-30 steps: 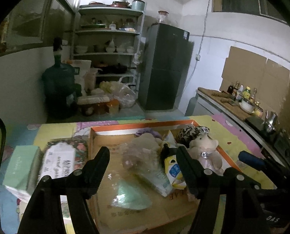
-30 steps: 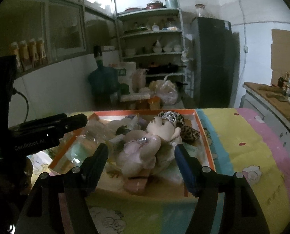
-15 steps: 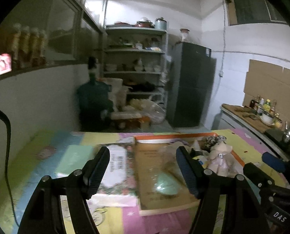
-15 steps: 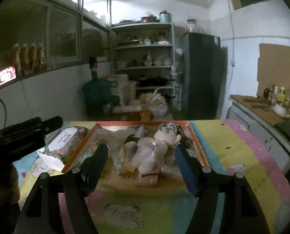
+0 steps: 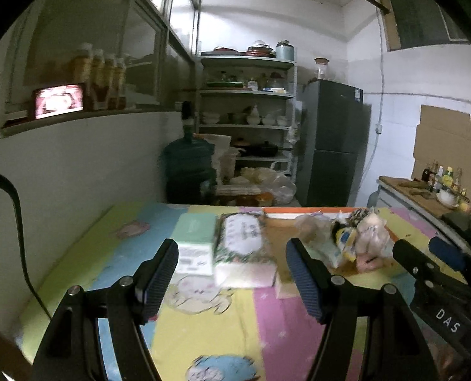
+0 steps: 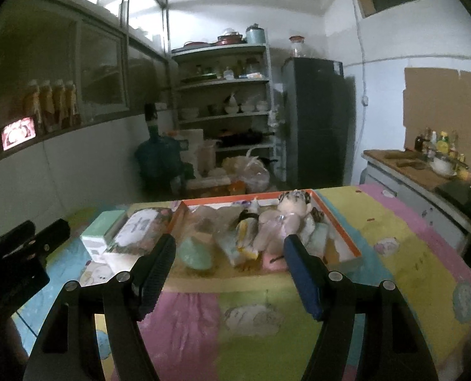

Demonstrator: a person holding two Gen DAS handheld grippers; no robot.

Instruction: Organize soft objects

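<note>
While a pastel cartoon-print cloth point(image 6: 394, 254) in yellow, pink and blue blocks covers the table, a shallow cardboard tray point(image 6: 343, 231) with an orange rim lies at 12 o'clock in the right wrist view, heaped with soft things. A pale plush doll point(image 6: 286, 216) in a lilac dress sprawls at the tray's 1 o'clock, its head toward the far rim, touching crinkled clear plastic bags point(image 6: 210, 219); a smooth mint-green pouch point(image 6: 194, 254) sits at 7 o'clock. Just outside the tray's left rim, at 10 o'clock, rests a floral-wrapped tissue pack point(image 6: 140, 228), pillowy and rectangular, with a boxy mint-green tissue pack point(image 6: 100, 227) beside it. The right gripper point(image 6: 229, 270) hovers over the cloth short of the tray, ribbed pads spread wide with nothing between them. The left gripper point(image 5: 232, 273) likewise stands agape and empty, short of the two tissue packs.
</note>
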